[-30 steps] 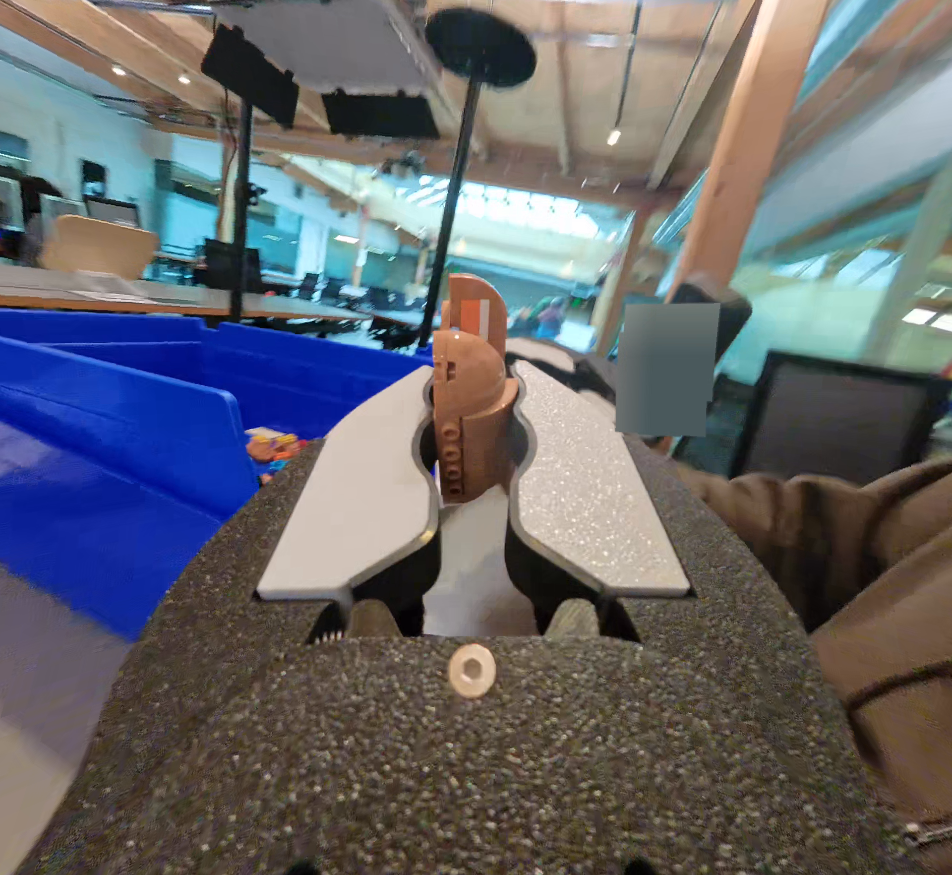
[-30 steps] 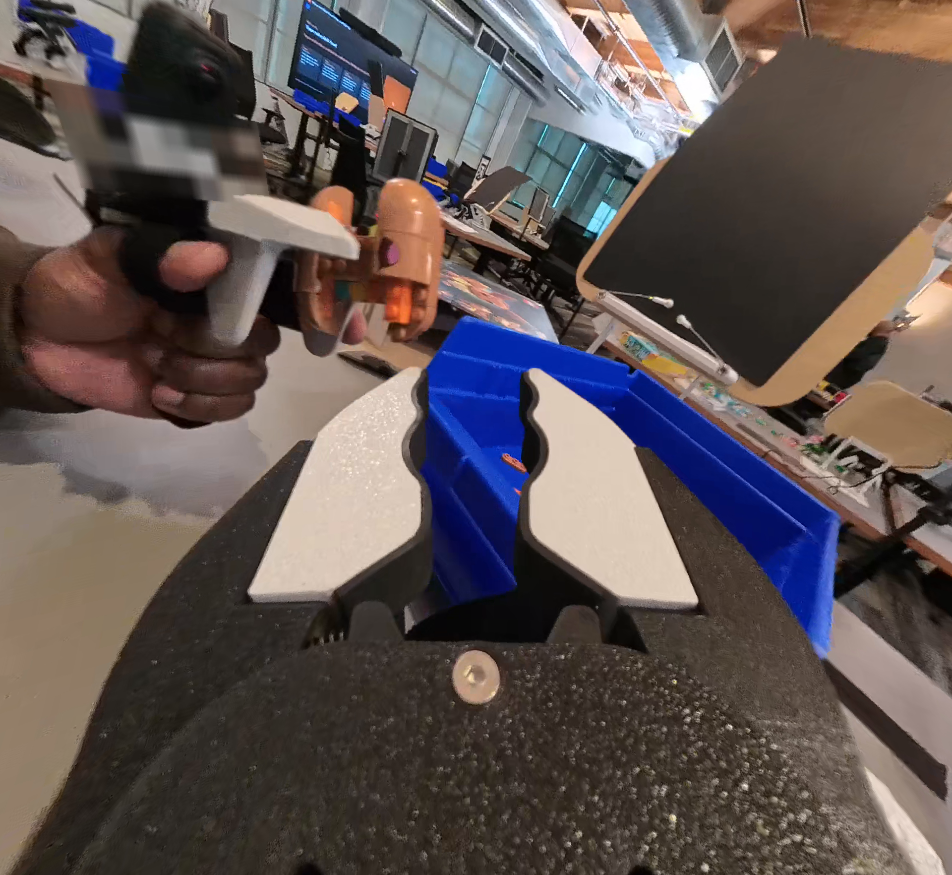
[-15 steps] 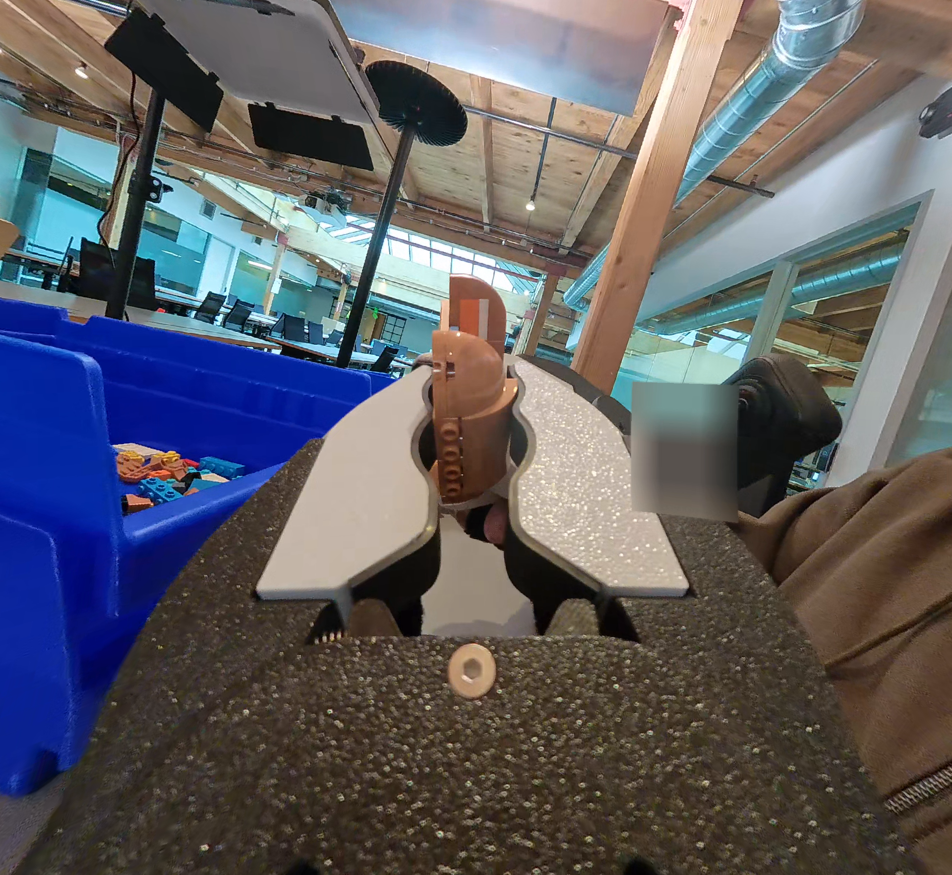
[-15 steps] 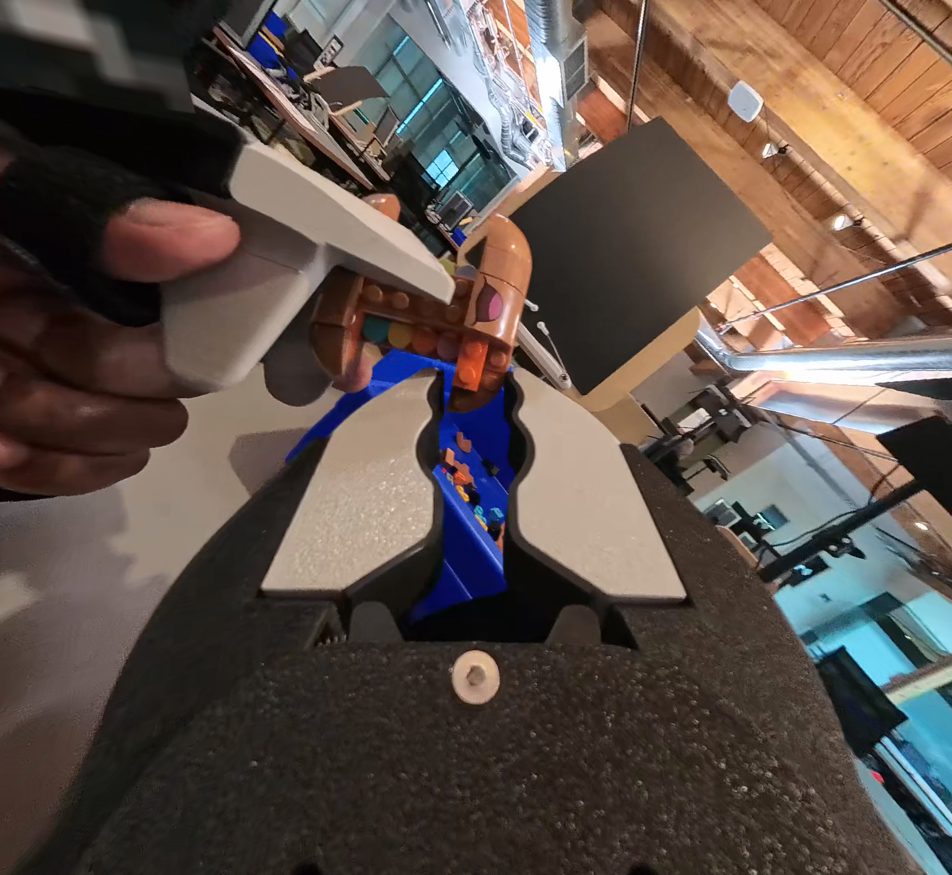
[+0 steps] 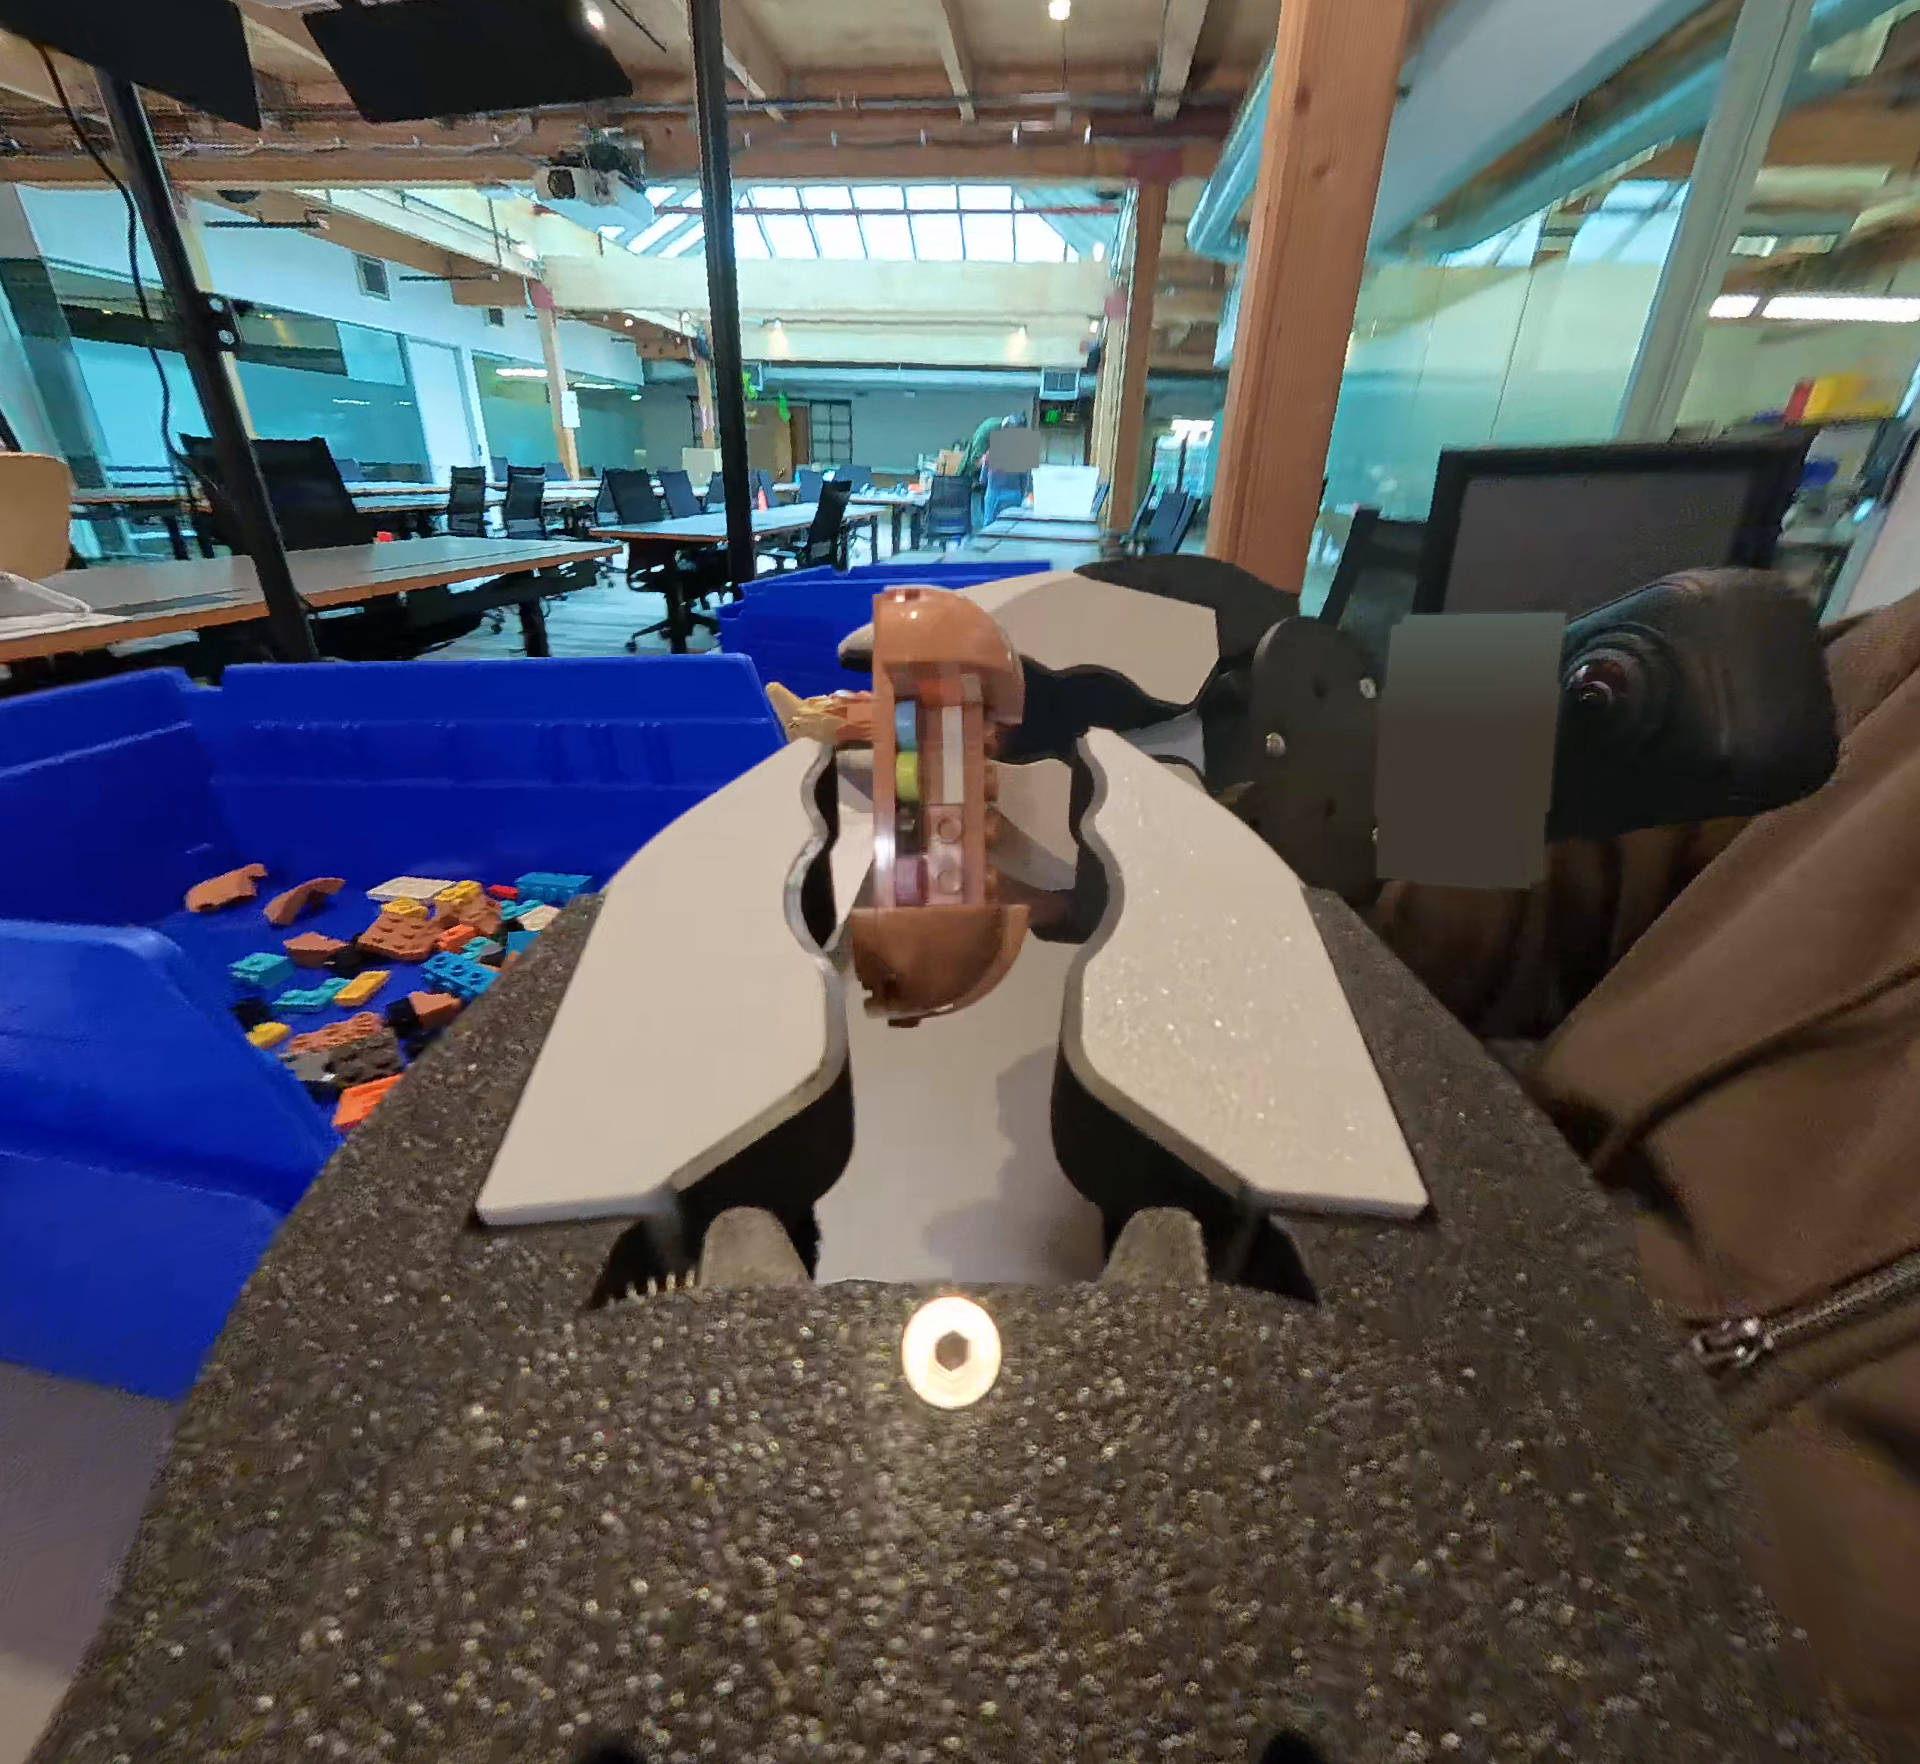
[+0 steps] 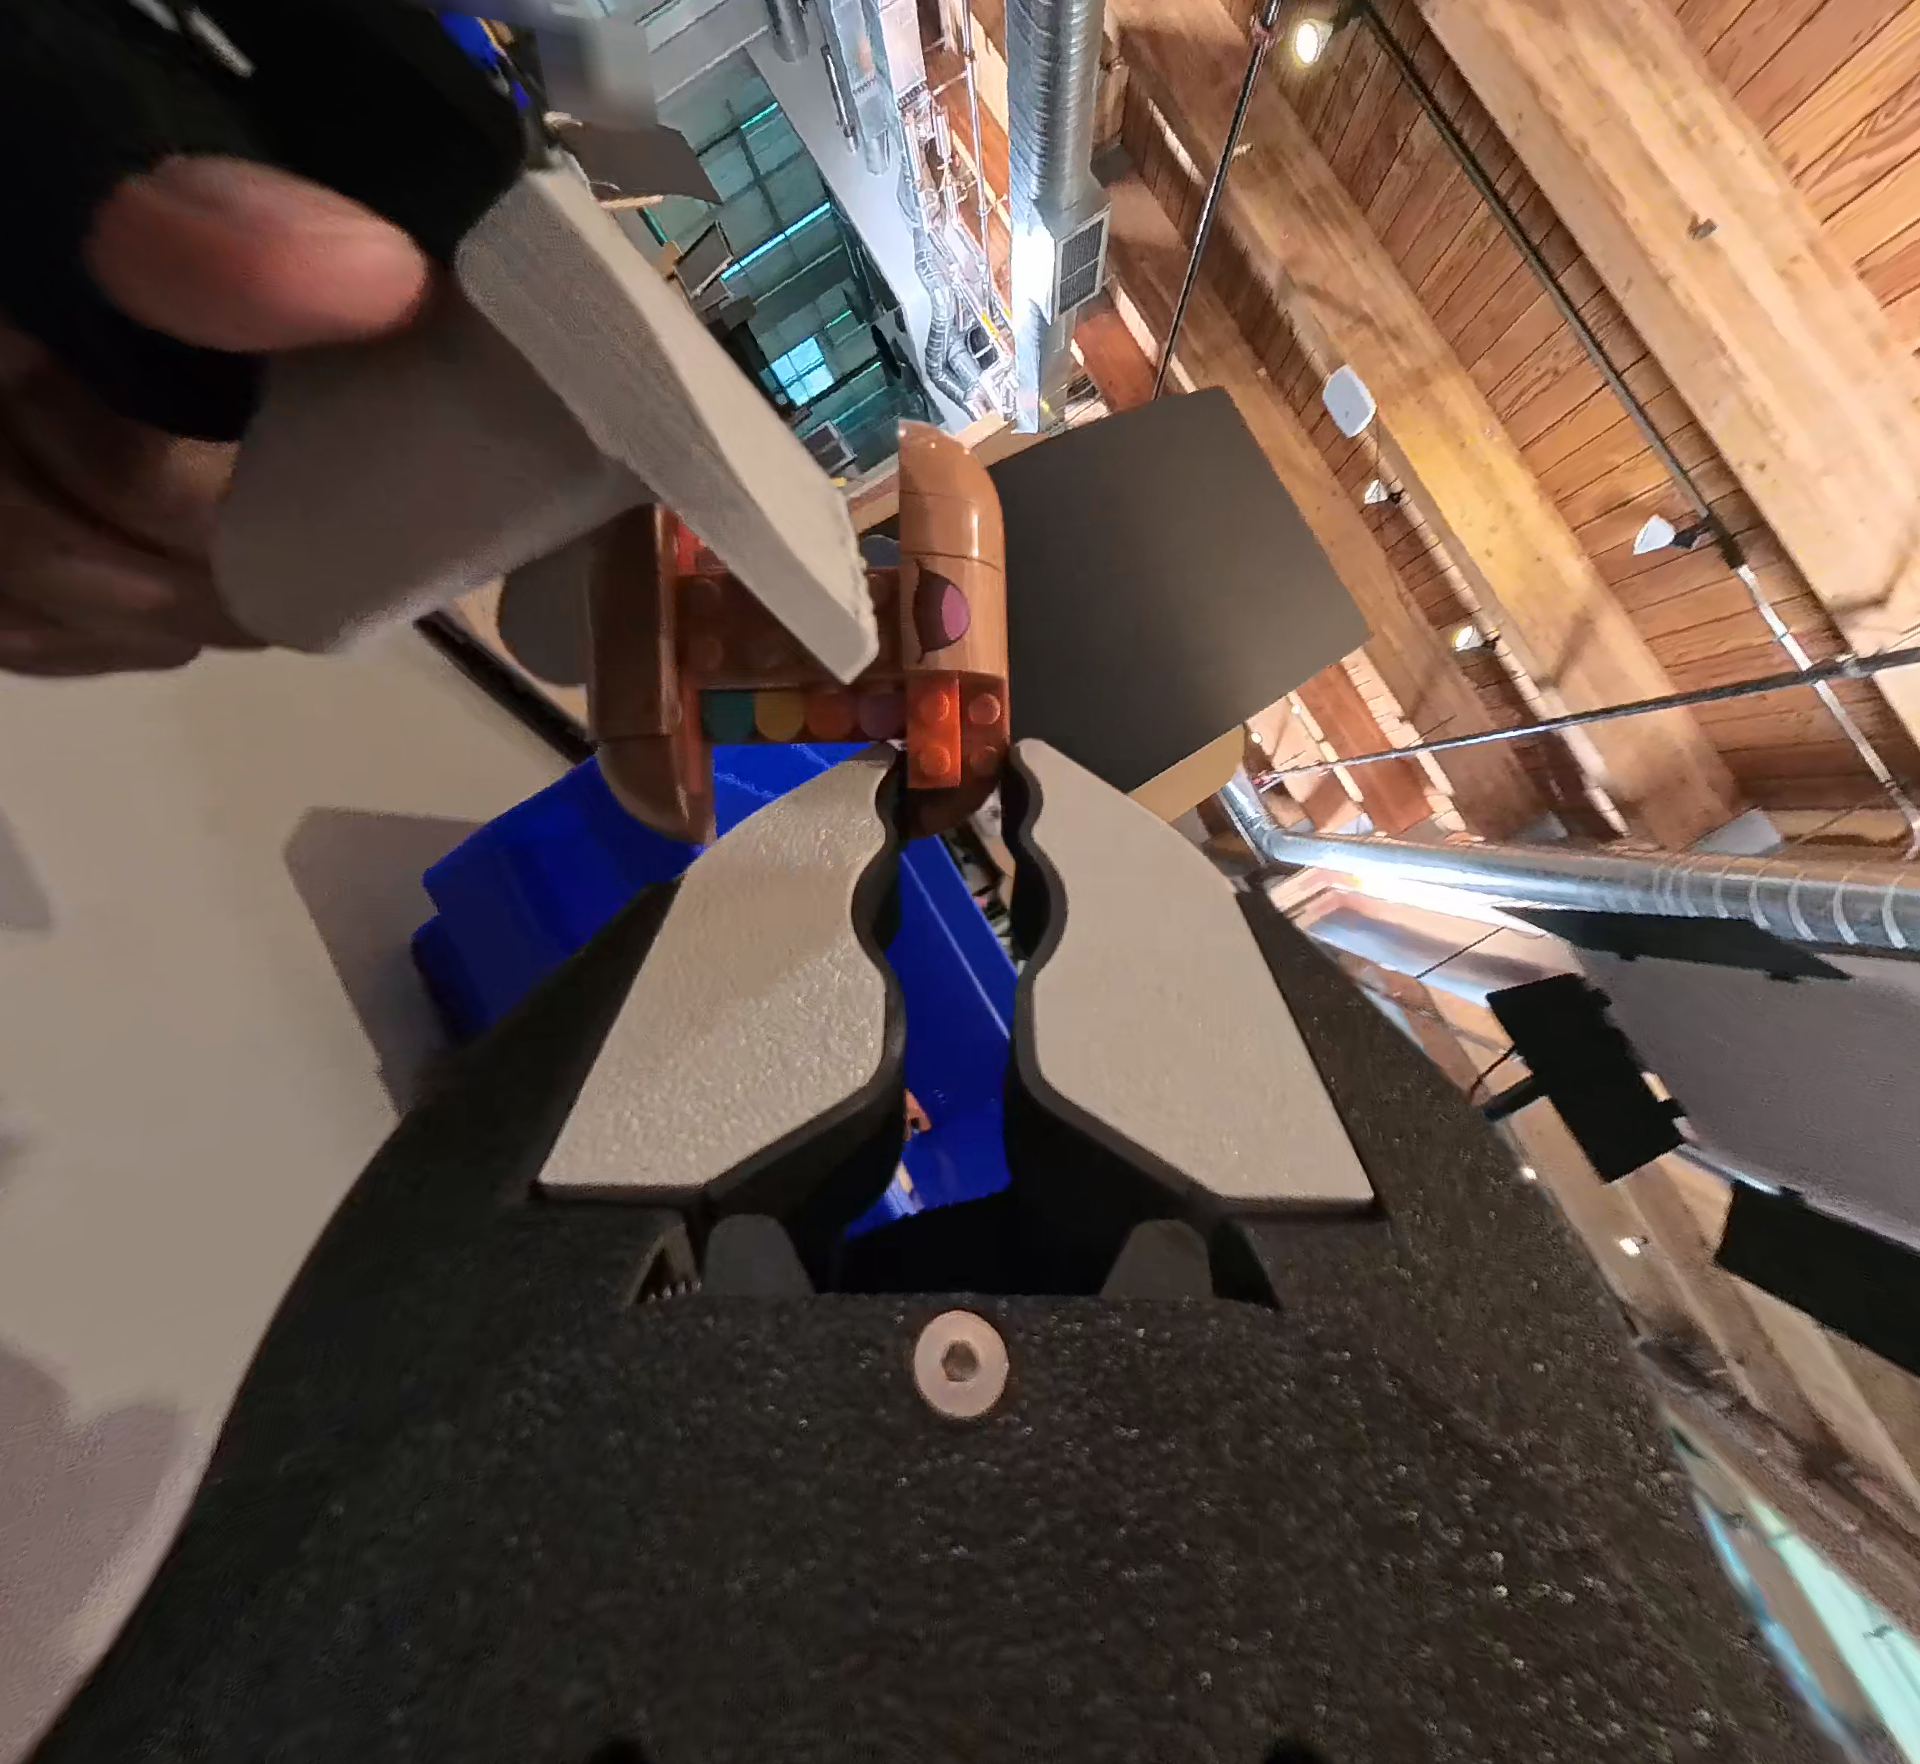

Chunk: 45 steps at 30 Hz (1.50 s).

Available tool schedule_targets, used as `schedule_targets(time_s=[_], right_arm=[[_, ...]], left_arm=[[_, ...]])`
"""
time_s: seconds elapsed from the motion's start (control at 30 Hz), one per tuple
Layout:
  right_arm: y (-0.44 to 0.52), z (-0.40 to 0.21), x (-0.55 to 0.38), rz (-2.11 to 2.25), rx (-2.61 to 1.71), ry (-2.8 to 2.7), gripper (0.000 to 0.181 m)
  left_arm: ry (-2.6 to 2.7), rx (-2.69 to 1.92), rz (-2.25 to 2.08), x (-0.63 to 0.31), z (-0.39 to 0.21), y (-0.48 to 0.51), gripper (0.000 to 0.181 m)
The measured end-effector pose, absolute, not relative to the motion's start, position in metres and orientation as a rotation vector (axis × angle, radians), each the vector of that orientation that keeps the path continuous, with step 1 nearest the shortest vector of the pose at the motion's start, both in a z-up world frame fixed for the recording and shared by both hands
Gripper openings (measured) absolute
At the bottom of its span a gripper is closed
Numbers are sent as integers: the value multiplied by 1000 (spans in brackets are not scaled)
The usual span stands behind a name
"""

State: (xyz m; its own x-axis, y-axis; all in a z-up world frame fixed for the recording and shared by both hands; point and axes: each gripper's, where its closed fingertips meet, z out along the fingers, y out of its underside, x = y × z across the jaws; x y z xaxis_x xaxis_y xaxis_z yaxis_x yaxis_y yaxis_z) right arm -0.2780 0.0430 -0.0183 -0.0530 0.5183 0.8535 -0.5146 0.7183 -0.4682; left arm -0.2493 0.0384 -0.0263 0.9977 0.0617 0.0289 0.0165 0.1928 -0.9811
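Two grippers met on one brown brick model (image 5: 935, 831), which hung in the air between them, above the table and beside the blue bin (image 5: 468, 748).

Half a second earlier your left gripper (image 5: 951, 758) had its jaws pinched tight on the model's waist. By this moment those jaws stood wider. A gap showed at the model's 3 o'clock side, so the left gripper was spread around the model rather than squeezing it. The model had also turned in that view: its open face with the coloured studs pointed back at the camera, where before you saw its rounded brown flank.

Your right gripper (image 6: 954, 764) had come up from below. Earlier its parted tips sat just under the model. Now they were drawn together on the model's orange end, one tip at either side, and appeared to clamp it. In the left wrist view its grey fingers (image 5: 1091, 634) reached in from 2 o'clock, above and below the model.

Seen from the right wrist, your hand (image 6: 208, 260) filled the 10 o'clock corner, larger than before, with the left gripper's grey finger (image 6: 644, 426) lying across the model.

Loose bricks (image 5: 384, 966) lay in the bin at 9 o'clock, and your brown sleeve (image 5: 1714, 1091) sat at 3 o'clock.
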Motion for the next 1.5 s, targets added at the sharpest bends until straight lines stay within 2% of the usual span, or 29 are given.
schedule_targets(time_s=[0.23,0.27,0.33,0.4,0.77,1.03,1.4,1.5], right_arm=[[38,-19,-270,707,109,-1330,16],[35,-19,-268,685,133,-1318,16],[31,-21,-264,650,177,-1295,16],[30,-19,-260,627,204,-1267,16],[32,-12,-256,624,203,-1207,20],[31,-16,-255,604,239,-1215,16],[33,-70,-260,675,417,-1635,16],[33,-69,-262,683,402,-1626,16]], left_arm=[[82,-1559,340,-249,-33,32,46],[110,-1591,381,-248,-37,34,44],[164,-1631,464,-247,-42,35,26],[186,-1619,468,-243,-41,35,24],[153,-1551,287,-234,-38,37,22],[167,-1584,281,-232,-42,37,21],[408,-1770,687,-233,-76,46,20],[380,-1754,667,-235,-73,46,20]])
